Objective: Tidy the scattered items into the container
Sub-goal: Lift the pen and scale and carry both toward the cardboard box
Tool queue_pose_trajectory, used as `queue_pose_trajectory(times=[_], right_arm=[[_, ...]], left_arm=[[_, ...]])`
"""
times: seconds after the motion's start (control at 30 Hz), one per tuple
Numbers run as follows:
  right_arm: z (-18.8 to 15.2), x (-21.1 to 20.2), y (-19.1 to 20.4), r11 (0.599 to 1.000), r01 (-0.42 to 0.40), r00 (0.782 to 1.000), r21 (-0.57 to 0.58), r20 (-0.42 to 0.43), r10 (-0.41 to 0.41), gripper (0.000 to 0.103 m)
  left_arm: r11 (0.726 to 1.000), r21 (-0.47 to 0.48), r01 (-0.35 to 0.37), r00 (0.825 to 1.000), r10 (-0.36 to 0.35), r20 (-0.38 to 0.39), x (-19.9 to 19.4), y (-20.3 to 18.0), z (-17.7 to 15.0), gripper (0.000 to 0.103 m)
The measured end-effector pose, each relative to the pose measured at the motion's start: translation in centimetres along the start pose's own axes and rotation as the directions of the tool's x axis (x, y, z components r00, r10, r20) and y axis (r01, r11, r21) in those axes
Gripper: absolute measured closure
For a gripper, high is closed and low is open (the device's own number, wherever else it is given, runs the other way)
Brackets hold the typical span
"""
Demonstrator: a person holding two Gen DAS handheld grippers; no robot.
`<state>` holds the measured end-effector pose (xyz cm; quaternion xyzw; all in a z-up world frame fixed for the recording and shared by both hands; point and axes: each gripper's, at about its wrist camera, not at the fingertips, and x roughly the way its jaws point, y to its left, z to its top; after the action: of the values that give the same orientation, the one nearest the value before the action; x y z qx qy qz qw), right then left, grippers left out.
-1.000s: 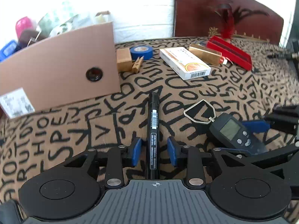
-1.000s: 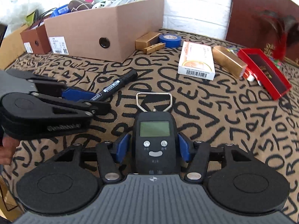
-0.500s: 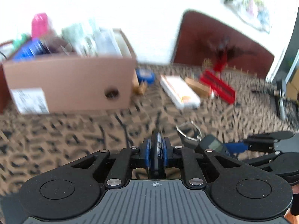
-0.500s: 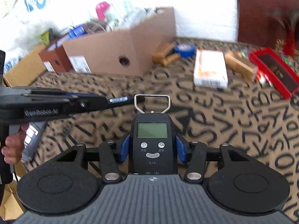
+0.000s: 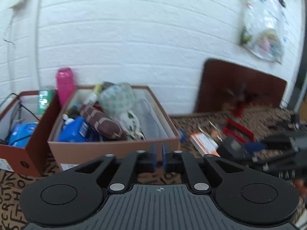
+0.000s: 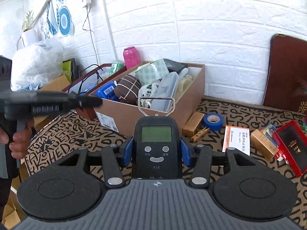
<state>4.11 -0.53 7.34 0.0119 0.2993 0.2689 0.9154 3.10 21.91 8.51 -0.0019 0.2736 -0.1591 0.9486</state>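
Cardboard container (image 6: pixel 126 118) at 12 o'clock in both wrist views, open-topped, standing on letter-patterned cloth (image 6: pixel 76 134) with its far side near white brick wall (image 6: pixel 211 28). Heaped across left and middle with packets, a brown bundle and a blue pack; lower along right-hand inner wall, with white lining visible there above a clear plastic tray.

Hanging scale (image 6: pixel 156 134) at 6 o'clock in right wrist view, gripped at both flanks by blue pads of right gripper (image 6: pixel 157 152), display facing up, wire loop pointing to 12 and overlapping the container's near rim in the picture.

Left gripper (image 5: pixel 159 157) just opened: pads parted by a narrow slot, only the container's near wall seen through it, nothing gripped. Seen from the right wrist at 9 o'clock, blurred, tip over the container's near left corner, grip held by a hand (image 6: pixel 19 140).

Darker red-brown box (image 5: pixel 28 153) touching the container's left wall, pink bottle (image 6: pixel 130 54) behind at 11.

Still on the cloth at 2 to 3 o'clock of the scale: gold box (image 6: pixel 192 123) against the container's right corner, clothespin (image 6: pixel 199 133), blue tape roll (image 6: pixel 213 120), white-and-orange carton (image 6: pixel 237 140), second gold box (image 6: pixel 263 146), red case (image 6: pixel 291 149).

Bare cloth at 8 to 9 o'clock in front of the container.
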Motion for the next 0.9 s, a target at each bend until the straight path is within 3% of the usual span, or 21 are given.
queue_pose_trajectory(times=[0.03,0.1,0.2,0.33,0.4,0.43,0.47,0.5,0.6,0.67,0.7,0.73,0.77,0.9], right_arm=[[-0.3,0.1,-0.1,1.0,-0.004,1.0,0.004,-0.007,0.004,0.048],[-1.3,0.6,-0.4,1.0,-0.002,0.999,0.02,-0.038,0.002,0.048],[-3.0,1.2,-1.0,0.998,0.003,0.997,0.056,-0.083,0.002,0.048],[-4.2,1.9,-1.4,0.994,-0.002,0.994,0.105,-0.105,0.013,0.048],[-4.5,1.8,-1.4,0.995,-0.005,0.994,0.102,-0.106,0.016,0.048],[-4.6,1.7,-1.4,0.995,-0.003,0.994,0.104,-0.107,0.014,0.048],[-4.6,1.6,-1.5,0.994,0.001,0.994,0.108,-0.106,0.01,0.048],[-4.5,1.5,-1.7,0.994,0.005,0.995,0.113,-0.103,0.006,0.048],[-4.6,1.4,-1.9,0.992,0.005,0.996,0.127,-0.094,0.007,0.048],[-4.7,1.2,-1.8,0.992,0.002,0.995,0.122,-0.094,0.01,0.048],[-4.8,1.1,-1.8,0.993,0.003,0.995,0.12,-0.096,0.009,0.048],[-4.9,1.1,-1.8,0.993,0.004,0.995,0.121,-0.097,0.007,0.048],[-4.9,1.1,-1.8,0.993,0.006,0.995,0.122,-0.098,0.006,0.048],[-4.9,0.8,-1.6,0.994,0.011,0.995,0.113,-0.096,0.0,0.048]], left_arm=[[1.0,0.028,0.008,1.0,-0.007,-0.023,0.2,-0.2,-1.0,0.068],[0.995,0.088,0.044,0.995,-0.036,-0.095,0.6,-0.6,-3.8,0.067],[0.989,0.121,0.089,0.969,-0.058,-0.241,2.0,-1.5,-8.2,0.067],[0.97,0.24,0.048,0.926,0.046,-0.374,5.3,-2.7,-12.9,0.065],[0.953,0.301,0.046,0.945,0.056,-0.321,5.1,-3.2,-14.1,0.069],[0.947,0.319,0.043,0.945,0.065,-0.32,5.0,-3.5,-14.2,0.077],[0.949,0.313,0.038,0.942,0.071,-0.329,5.1,-3.6,-14.1,0.091],[0.953,0.301,0.037,0.938,0.071,-0.339,5.2,-3.6,-13.9,0.094],[0.961,0.276,0.03,0.939,0.068,-0.338,5.3,-3.5,-13.7,0.094],[0.967,0.254,0.013,0.945,0.071,-0.32,5.4,-3.5,-14.0,0.074],[0.971,0.239,0.004,0.947,0.073,-0.312,5.4,-3.5,-14.2,0.074],[0.972,0.234,0.0,0.949,0.074,-0.307,5.5,-3.6,-14.1,0.076],[0.973,0.23,-0.005,0.95,0.077,-0.304,5.5,-3.7,-13.9,0.094],[0.987,0.162,-0.006,0.953,0.054,-0.298,5.0,-3.3,-12.9,0.094]])
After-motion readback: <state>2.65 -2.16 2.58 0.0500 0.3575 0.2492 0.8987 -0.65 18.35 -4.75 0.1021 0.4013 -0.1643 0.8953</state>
